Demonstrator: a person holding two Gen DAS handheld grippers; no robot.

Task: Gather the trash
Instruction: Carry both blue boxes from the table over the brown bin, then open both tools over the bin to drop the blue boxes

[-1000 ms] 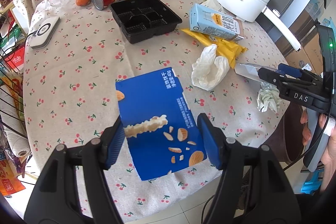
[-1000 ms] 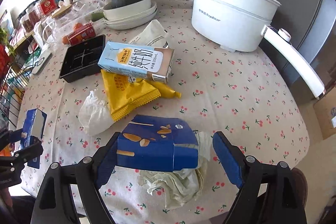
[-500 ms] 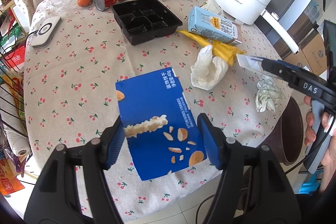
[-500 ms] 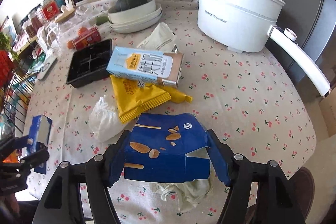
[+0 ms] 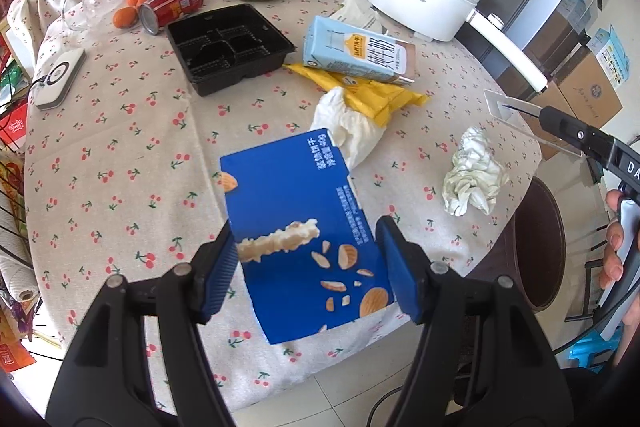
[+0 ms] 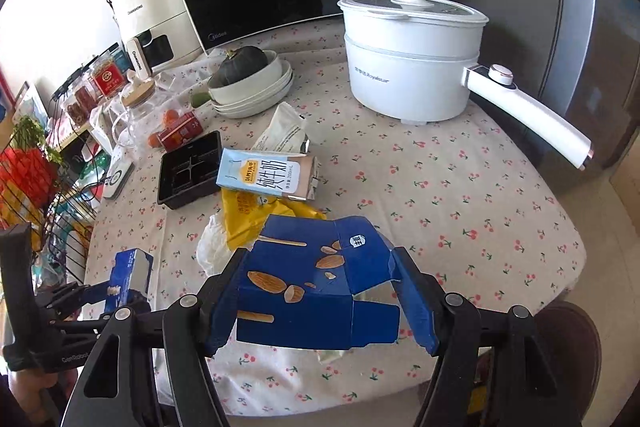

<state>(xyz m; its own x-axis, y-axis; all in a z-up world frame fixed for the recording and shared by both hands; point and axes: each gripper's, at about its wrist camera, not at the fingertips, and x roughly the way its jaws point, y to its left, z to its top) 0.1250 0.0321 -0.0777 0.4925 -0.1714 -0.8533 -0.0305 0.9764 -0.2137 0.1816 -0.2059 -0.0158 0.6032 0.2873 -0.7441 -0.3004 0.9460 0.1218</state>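
My left gripper (image 5: pixel 308 267) is shut on a flat blue biscuit box (image 5: pixel 300 223) and holds it above the table's near edge; it also shows at the left of the right wrist view (image 6: pixel 130 277). My right gripper (image 6: pixel 320 301) is shut on a second, torn blue biscuit box (image 6: pixel 320 291), lifted off the table. Loose trash lies on the cherry-print cloth: a milk carton (image 5: pixel 356 53), a yellow wrapper (image 5: pixel 372 93), a white crumpled bag (image 5: pixel 352 131), a crumpled tissue (image 5: pixel 474 179), a black plastic tray (image 5: pixel 228 45) and a red can (image 5: pixel 172 7).
A white electric pot (image 6: pixel 412 55) with a long handle stands at the back right. Stacked bowls with a squash (image 6: pixel 248 83), a glass jar (image 6: pixel 136 111) and oranges sit at the back. A dark round bin (image 5: pixel 540 239) stands below the table's right edge.
My right gripper closed on the torn blue box and lifted it up off the crumpled tissue. My left gripper kept its hold on the flat blue box.
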